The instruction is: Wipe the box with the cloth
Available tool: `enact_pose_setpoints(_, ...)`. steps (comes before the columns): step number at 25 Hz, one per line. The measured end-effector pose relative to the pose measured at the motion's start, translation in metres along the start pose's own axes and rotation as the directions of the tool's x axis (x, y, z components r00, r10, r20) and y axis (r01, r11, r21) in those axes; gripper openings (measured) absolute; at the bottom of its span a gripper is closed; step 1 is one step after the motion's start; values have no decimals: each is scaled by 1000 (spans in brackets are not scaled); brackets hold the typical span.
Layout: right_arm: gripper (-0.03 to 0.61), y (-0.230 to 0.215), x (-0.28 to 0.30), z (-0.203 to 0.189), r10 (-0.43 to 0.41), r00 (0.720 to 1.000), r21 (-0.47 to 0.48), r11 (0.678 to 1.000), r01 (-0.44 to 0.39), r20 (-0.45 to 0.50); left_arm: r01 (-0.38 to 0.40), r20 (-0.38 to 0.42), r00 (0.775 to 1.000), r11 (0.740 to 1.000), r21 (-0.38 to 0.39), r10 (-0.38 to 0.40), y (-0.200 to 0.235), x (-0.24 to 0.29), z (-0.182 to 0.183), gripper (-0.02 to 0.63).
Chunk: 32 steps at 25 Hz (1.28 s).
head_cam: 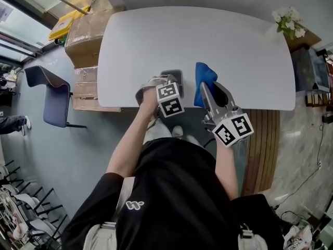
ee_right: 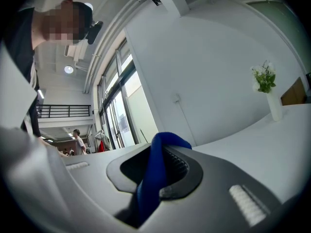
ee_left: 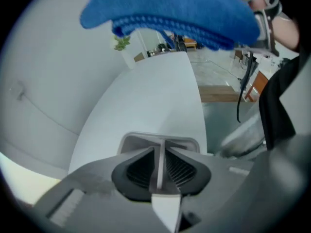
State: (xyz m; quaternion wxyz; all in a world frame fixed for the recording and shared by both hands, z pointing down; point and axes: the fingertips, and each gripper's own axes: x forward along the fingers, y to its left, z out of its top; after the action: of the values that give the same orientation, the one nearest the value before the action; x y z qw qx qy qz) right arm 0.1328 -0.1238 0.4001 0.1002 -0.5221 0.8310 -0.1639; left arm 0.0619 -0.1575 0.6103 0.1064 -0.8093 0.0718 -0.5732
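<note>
The cloth [ee_left: 184, 11] is soft blue fabric with a fine towel-like nap and a ribbed hem. The table [head_cam: 208, 40] top is white, smooth and matt. The box [ee_left: 141, 139] looks like pale grey plastic, smooth with a faint sheen. The left gripper [ee_left: 160, 166] and the right gripper [ee_right: 158, 171] are matt grey plastic with dark ribbed pads [ee_left: 138, 169]. The cartons [head_cam: 83, 33] are brown cardboard under shiny film. The floor strip [head_cam: 263, 137] is slatted wood.

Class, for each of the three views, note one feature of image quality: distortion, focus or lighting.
Head view: sharp, evenly lit, though the table shows bowed edges. Left gripper view: black rounded corners; the close cloth looms oversized. Right gripper view: bright windows, and straight wall lines curve.
</note>
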Motion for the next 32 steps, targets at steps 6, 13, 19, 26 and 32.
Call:
enact_pose_setpoints(6, 54, 10, 4, -5, 11, 1000, -14, 1000, -11, -15, -83, 170, 979, 981, -173, 113, 15, -41, 9, 36)
enact_pose_setpoints(13, 54, 26, 14, -5, 43, 998, -50, 998, -45, -42, -163, 311, 897, 889, -428, 314, 31, -101, 15, 2)
enact_pose_setpoints(19, 54, 48, 28, -1, 64, 995, -112, 991, -72, -74, -106, 424, 714, 684, -722, 558, 50, -172, 12, 2)
enact_pose_setpoints(26, 54, 67, 41, 9, 21, 998, -183, 983, -32, -59, -54, 394, 481, 475, -878, 783, 64, -240, 1, 2)
enact_pose_setpoints(32, 51, 75, 41, 14, -20, 999, -251, 968, 9, -40, -41, 357, 412, 408, -912, 838, 60, -258, -1, 2)
